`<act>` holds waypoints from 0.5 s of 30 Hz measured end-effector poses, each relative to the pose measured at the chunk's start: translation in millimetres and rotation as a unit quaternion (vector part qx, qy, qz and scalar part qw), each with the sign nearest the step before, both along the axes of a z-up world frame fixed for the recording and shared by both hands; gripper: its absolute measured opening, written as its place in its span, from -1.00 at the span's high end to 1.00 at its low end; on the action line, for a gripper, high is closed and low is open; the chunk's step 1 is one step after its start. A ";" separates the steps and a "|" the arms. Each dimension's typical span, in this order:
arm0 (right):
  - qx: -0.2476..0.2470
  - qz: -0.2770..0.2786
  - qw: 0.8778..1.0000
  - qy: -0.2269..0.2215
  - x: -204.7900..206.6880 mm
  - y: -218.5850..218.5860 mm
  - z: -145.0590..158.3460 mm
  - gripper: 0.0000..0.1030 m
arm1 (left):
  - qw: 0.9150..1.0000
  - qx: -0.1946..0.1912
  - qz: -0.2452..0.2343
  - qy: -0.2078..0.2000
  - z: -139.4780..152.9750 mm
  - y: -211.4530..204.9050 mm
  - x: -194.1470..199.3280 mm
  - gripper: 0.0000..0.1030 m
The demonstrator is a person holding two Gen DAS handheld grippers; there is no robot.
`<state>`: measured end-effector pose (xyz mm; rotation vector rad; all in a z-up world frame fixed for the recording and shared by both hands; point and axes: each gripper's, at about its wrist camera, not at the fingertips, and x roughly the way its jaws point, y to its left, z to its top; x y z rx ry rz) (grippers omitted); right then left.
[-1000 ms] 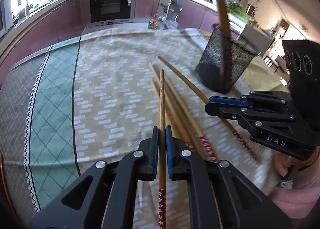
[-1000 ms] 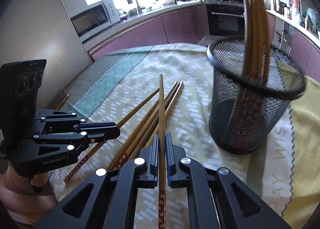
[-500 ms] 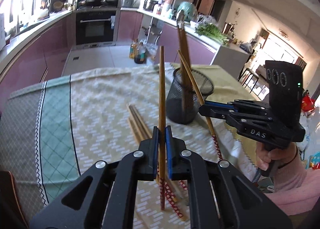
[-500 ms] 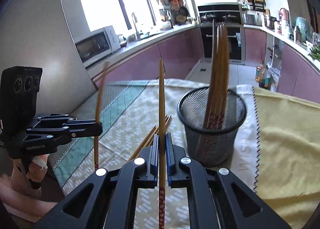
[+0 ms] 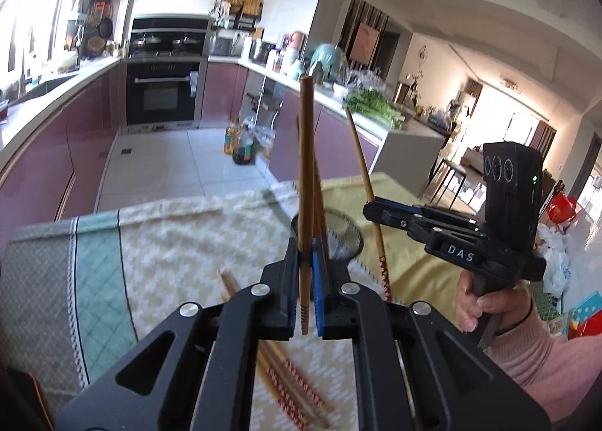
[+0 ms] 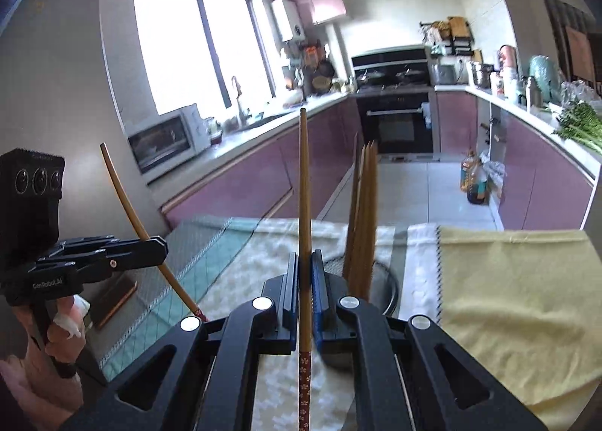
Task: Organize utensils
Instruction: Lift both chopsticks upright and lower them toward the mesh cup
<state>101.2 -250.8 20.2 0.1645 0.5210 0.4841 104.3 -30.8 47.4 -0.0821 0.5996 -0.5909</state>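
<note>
My left gripper (image 5: 306, 247) is shut on a wooden chopstick (image 5: 305, 167) that stands nearly upright, red patterned end down, above the table. A black mesh cup (image 5: 344, 239) sits just behind it with several chopsticks (image 6: 363, 212) standing inside. My right gripper (image 6: 305, 259) is shut on a second chopstick (image 6: 304, 186), thin tip up, with the cup rim (image 6: 389, 286) close on its right. Each gripper shows in the other's view: the right gripper (image 5: 370, 208) with its slanted chopstick (image 5: 361, 167), the left gripper (image 6: 161, 245) with its chopstick (image 6: 126, 201). Loose chopsticks (image 5: 289, 378) lie on the cloth below.
A patterned tablecloth (image 5: 169, 261) with a teal stripe covers the table, and a yellow cloth (image 6: 508, 299) lies at the right. A hand in a pink sleeve (image 5: 526, 348) holds the right gripper. Purple kitchen cabinets, an oven and oil bottles (image 5: 240, 148) on the floor lie beyond the table's far edge.
Both grippers rose from the table, each carrying its chopstick clear of the pile and tipping it upright. The mesh cup sank lower in both views.
</note>
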 end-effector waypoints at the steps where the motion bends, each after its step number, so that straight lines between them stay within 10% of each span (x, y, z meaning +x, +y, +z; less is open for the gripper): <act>1: 0.005 -0.007 1.000 -0.004 3.2 -2.7 3.1 0.89 | 1.000 -0.004 0.000 -0.004 4.5 -2.2 3.2 0.85; 15: 0.041 -0.060 0.997 -0.031 49.8 -21.9 16.8 0.89 | 0.998 -0.012 -0.008 -0.064 53.4 -41.3 32.3 0.85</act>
